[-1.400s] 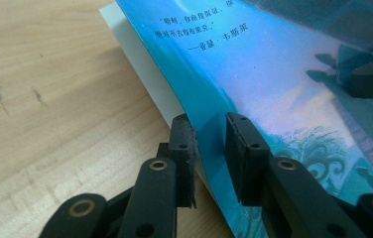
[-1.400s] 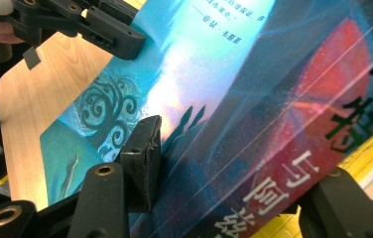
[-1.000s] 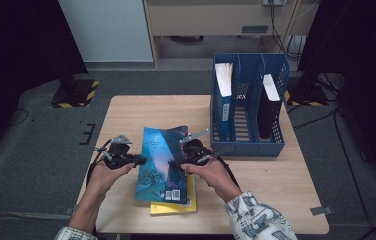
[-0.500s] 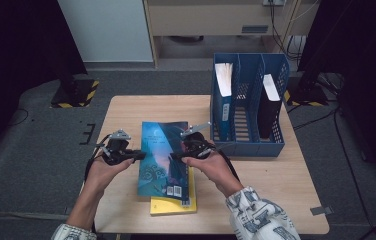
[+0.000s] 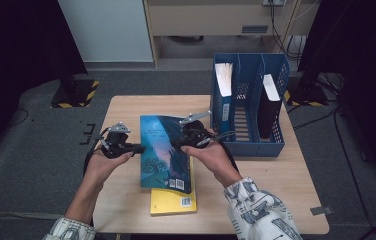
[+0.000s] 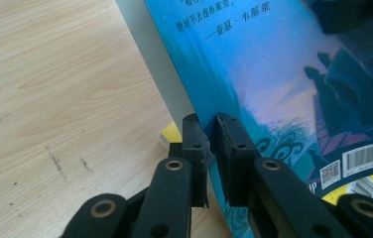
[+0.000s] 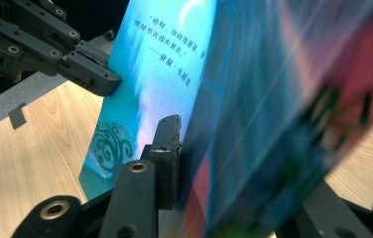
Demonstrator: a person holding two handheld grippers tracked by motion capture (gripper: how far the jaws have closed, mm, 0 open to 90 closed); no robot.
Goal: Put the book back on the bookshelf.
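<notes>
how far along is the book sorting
Two books already stand in the blue file rack: a white-edged one and a dark one. In hand: the left hand-held gripper and right hand-held gripper both clamp the blue book, tilted up off the yellow book. Left, probably: rack the blue one, then the yellow.

The blue book (image 5: 165, 152), with a night-scene cover and barcodes at its lower corner, stands tilted in the frame's centre, above a yellow book (image 5: 173, 202) lying flat.

Yellow book (image 5: 173, 202) largely hidden, seemingly
</notes>
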